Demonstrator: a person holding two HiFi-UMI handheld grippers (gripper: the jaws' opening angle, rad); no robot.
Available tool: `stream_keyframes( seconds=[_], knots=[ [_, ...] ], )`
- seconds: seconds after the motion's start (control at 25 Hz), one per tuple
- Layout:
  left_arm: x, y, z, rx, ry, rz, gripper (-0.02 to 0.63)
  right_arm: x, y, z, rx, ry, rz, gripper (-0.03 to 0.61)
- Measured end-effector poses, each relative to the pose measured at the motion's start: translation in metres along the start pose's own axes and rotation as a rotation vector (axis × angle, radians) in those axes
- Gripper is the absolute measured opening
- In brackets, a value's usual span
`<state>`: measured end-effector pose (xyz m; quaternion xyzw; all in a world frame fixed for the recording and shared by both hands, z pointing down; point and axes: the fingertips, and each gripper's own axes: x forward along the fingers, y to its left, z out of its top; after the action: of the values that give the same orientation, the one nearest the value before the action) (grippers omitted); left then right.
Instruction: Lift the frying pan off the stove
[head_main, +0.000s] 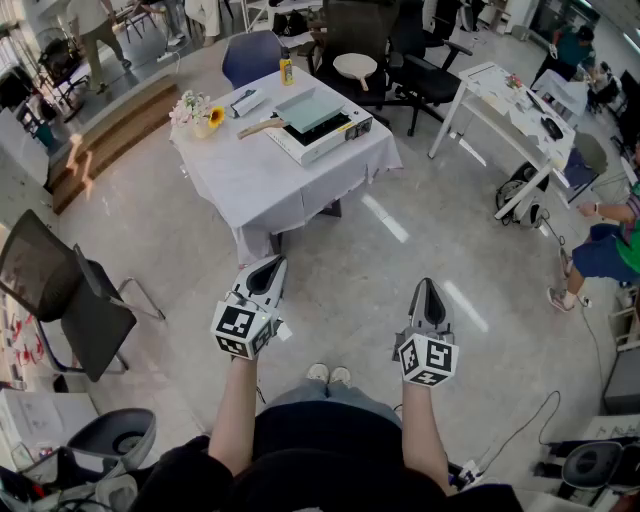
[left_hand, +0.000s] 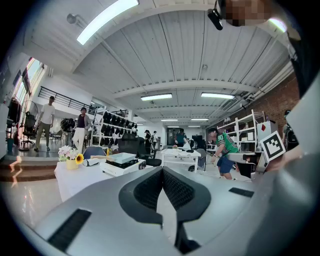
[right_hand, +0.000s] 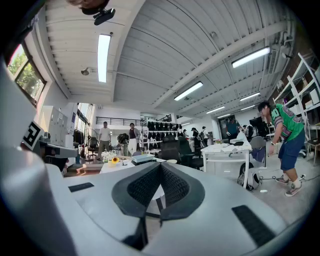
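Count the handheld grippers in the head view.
2. The left gripper sits low, left of centre; the right gripper low, right of centre. Both are shut and empty. None seems hidden.

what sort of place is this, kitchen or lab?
Looks like an open office or lab, not a kitchen: swivel chairs, white desks, and the stove just sits on a cloth-covered table mid-floor.

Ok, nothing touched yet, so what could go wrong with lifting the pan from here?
1. The left gripper and right gripper both have their jaws shut and empty; reaching in without opening them would likely push the handle of the pan rather than grip it.
2. The handle points toward the flowers, so a wide approach might knock them over.
3. The stove sits on a draped cloth and could shift if bumped.
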<state>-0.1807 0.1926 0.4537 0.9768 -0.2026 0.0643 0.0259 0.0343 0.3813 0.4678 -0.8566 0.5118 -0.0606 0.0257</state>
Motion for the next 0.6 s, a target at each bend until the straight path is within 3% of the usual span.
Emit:
stream_keyframes(
  seconds=[0.6],
  knots=[
    [-0.0033, 0.0013, -0.0013, -0.006, 0.006, 0.015, 0.020, 0.0053, 0.0058, 0.0043, 0.020, -0.005, 0.031, 0.002]
  ],
)
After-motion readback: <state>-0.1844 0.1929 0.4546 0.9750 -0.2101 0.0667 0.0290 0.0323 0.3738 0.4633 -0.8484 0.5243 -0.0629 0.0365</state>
